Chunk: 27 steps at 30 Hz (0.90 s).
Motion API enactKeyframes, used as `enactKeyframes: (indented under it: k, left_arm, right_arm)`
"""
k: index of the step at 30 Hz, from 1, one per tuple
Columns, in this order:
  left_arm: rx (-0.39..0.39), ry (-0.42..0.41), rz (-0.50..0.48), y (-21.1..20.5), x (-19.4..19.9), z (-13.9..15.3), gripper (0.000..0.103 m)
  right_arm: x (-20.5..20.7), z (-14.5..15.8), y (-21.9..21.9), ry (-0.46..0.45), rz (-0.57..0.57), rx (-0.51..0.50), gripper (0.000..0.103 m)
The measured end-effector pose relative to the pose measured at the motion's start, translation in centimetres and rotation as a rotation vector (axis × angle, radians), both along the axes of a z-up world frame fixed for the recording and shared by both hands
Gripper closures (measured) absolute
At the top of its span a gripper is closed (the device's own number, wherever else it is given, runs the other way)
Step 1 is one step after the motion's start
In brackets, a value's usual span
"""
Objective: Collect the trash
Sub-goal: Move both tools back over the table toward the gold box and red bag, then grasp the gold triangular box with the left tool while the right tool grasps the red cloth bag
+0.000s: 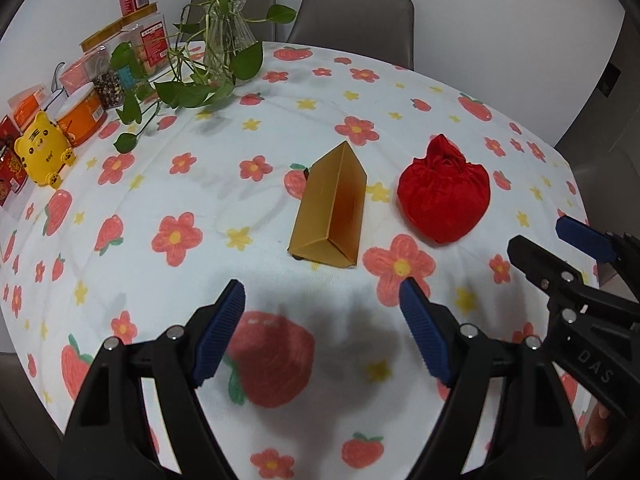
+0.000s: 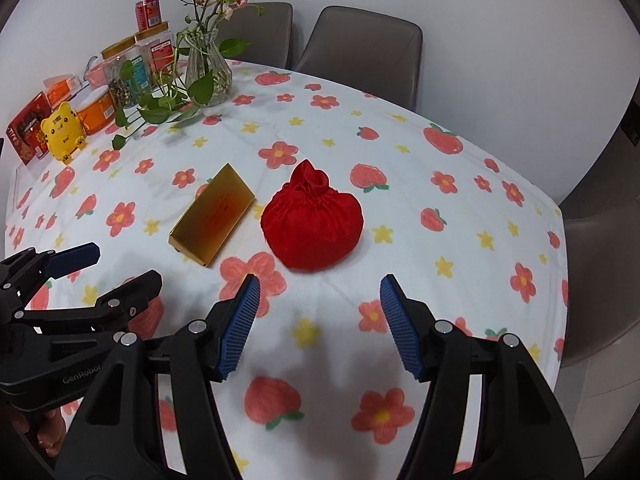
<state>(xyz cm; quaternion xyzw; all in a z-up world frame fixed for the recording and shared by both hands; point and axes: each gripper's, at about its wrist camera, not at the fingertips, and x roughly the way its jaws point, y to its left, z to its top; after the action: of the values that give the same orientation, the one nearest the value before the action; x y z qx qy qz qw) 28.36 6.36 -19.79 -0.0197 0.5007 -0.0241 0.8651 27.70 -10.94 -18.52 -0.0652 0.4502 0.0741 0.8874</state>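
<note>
A gold triangular box (image 1: 330, 208) lies on the flowered tablecloth (image 1: 200, 184) just ahead of my left gripper (image 1: 322, 300), which is open and empty. A red drawstring cloth pouch (image 1: 444, 190) sits to the box's right. In the right wrist view the pouch (image 2: 312, 224) lies just ahead of my right gripper (image 2: 318, 294), open and empty, with the gold box (image 2: 212, 216) to its left. The right gripper also shows at the right edge of the left wrist view (image 1: 560, 240), and the left gripper at the left edge of the right wrist view (image 2: 120, 268).
A glass vase with trailing leaves (image 1: 226, 40) stands at the far left. Beside it are jars and red boxes (image 1: 140, 36), an orange tub (image 1: 80, 114) and a yellow tiger figure (image 1: 44, 148). Grey chairs (image 1: 356, 20) stand behind the table and another at the right (image 2: 600, 272).
</note>
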Motion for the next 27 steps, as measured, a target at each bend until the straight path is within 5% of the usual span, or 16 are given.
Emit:
enactKeyframes:
  k: [11, 15, 22, 27]
  left_arm:
    - [0.026, 0.065, -0.012, -0.3, 6.2, -4.6, 0.024]
    - [-0.004, 0.093, -0.032, -0.2, 6.8, -5.9, 0.041]
    - [-0.002, 0.068, -0.037, -0.2, 6.9, -5.7, 0.044]
    - [0.015, 0.045, -0.040, -0.4, 6.0, -4.8, 0.044]
  right_arm:
    - [6.1, -3.9, 0.1, 0.055, 0.052, 0.012, 0.032]
    - [6.9, -4.7, 0.7, 0.077, 0.091, 0.032, 0.033]
    - [6.7, -4.7, 1.5, 0.080, 0.132, 0.037, 0.063]
    - [6.0, -4.3, 1.2, 0.083, 0.122, 0.046, 0.070]
